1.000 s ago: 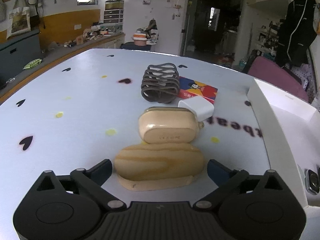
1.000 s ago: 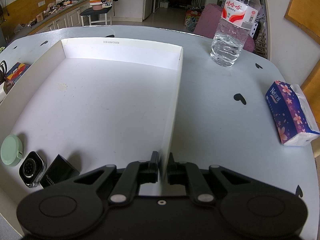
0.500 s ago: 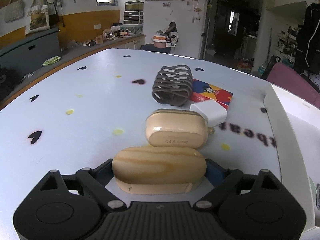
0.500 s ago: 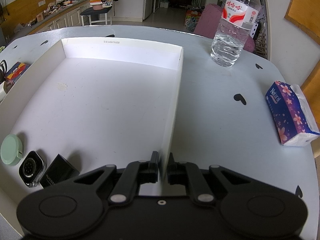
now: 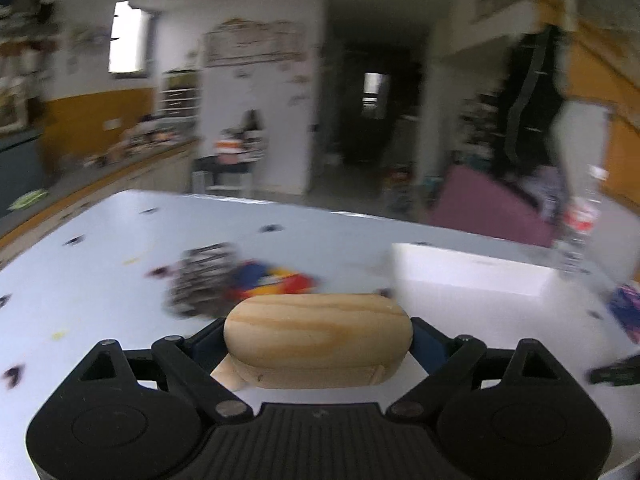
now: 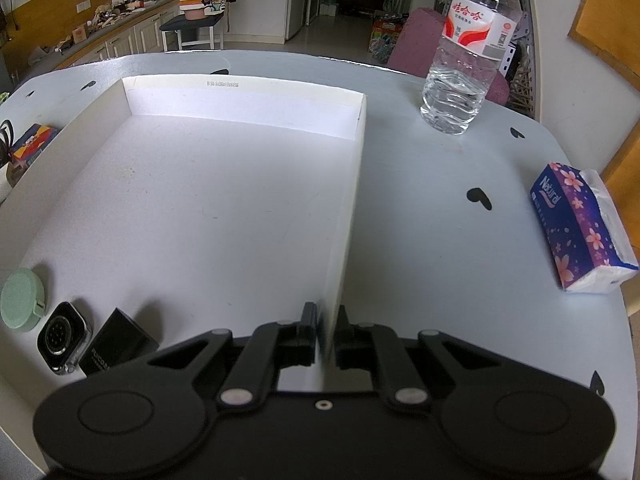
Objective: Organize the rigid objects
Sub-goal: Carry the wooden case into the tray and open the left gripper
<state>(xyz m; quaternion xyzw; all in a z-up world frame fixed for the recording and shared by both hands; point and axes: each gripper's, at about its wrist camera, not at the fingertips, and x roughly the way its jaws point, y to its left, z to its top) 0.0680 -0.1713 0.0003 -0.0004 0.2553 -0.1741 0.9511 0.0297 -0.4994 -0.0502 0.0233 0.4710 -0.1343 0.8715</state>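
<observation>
The left gripper [image 5: 318, 344] has its fingers [image 5: 426, 346] pressed against both ends of a rounded wooden block [image 5: 318, 338], which sits squarely between them and looks lifted off the table [image 5: 100, 264]. Everything past it in the left wrist view is smeared with blur. Ahead of the fingers and a little to their left lie a dark lattice thing [image 5: 200, 280] and a red, blue and yellow box [image 5: 272, 282], side by side. Ahead to the right stands the white tray [image 5: 472, 276], with a bottle [image 5: 580, 220] beyond its far corner. The right gripper [image 6: 325, 330] has its fingers [image 6: 309, 328] drawn narrow on the tray's [image 6: 348, 216] right wall, one finger inside and one outside, pinching the wall's near end. Left of those fingers, in the tray's near corner, a black box [image 6: 116, 346], a watch [image 6: 62, 338] and a green round case [image 6: 22, 298] lie in a row, close together. Outside the tray, ahead and to the right, stands the water bottle [image 6: 470, 48], and further right, nearer, lies a tissue pack [image 6: 580, 228].
</observation>
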